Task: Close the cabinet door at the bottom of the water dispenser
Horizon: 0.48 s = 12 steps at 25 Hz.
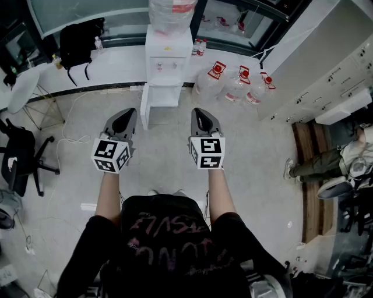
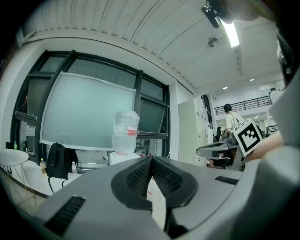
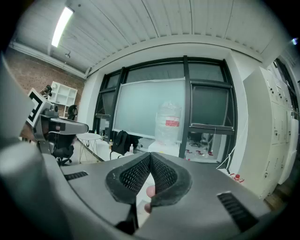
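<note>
Tongs of the left gripper (image 2: 151,159) pressed together tip to tip, nothing between the pads. Tongs of the right gripper (image 3: 150,156) likewise closed and empty, with a fingertip (image 3: 149,191) of the holding hand showing through the gap beneath the pads. Held side by side at mid-frame in the head view, marker cubes toward the bottom edge, tips aimed at the top centre, well apart from everything ahead. At the top centre, a tall white plastic water dispenser (image 1: 168,58) against a low white ledge (image 1: 116,67), topped by a clear upturned water bottle with a red label (image 1: 171,11). White cabinet door (image 1: 144,107) at the dispenser's base swung open, seen edge-on, jutting from the left side of the base toward the lower frame, between the two grippers' tips. Right of the dispenser, on the pale speckled floor (image 1: 169,163), a cluster of clear water jugs with red caps (image 1: 233,84). Upper left, a black backpack (image 1: 81,41) on the ledge. At the left edge, a black office chair (image 1: 20,157). At the right edge, a seated person (image 1: 326,160), only partly in frame.
</note>
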Motion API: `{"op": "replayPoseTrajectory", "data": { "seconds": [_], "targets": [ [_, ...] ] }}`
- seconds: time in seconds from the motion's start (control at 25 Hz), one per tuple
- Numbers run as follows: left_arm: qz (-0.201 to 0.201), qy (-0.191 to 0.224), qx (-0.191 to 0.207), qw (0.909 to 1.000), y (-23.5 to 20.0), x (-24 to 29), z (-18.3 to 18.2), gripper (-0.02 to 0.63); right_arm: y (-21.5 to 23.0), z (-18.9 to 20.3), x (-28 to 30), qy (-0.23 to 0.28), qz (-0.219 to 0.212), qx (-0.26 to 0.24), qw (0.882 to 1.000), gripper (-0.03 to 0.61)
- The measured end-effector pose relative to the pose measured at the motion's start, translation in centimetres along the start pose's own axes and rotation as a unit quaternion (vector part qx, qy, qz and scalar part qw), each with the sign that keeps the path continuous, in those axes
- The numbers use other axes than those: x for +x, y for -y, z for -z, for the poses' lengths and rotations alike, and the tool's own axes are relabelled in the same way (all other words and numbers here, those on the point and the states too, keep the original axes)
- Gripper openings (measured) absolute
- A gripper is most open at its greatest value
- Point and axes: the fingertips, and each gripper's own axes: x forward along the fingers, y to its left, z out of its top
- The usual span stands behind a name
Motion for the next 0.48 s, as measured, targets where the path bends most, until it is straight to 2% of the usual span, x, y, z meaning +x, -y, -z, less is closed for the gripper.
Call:
{"op": "replayPoseTrajectory", "data": {
  "seconds": [0.48],
  "targets": [
    [0.007,-0.011,-0.001,0.9999,-0.9,-0.5,1.0,0.014,-1.1,0.2,0.3,-0.001,0.003,-0.003,1.0,0.012]
  ]
}}
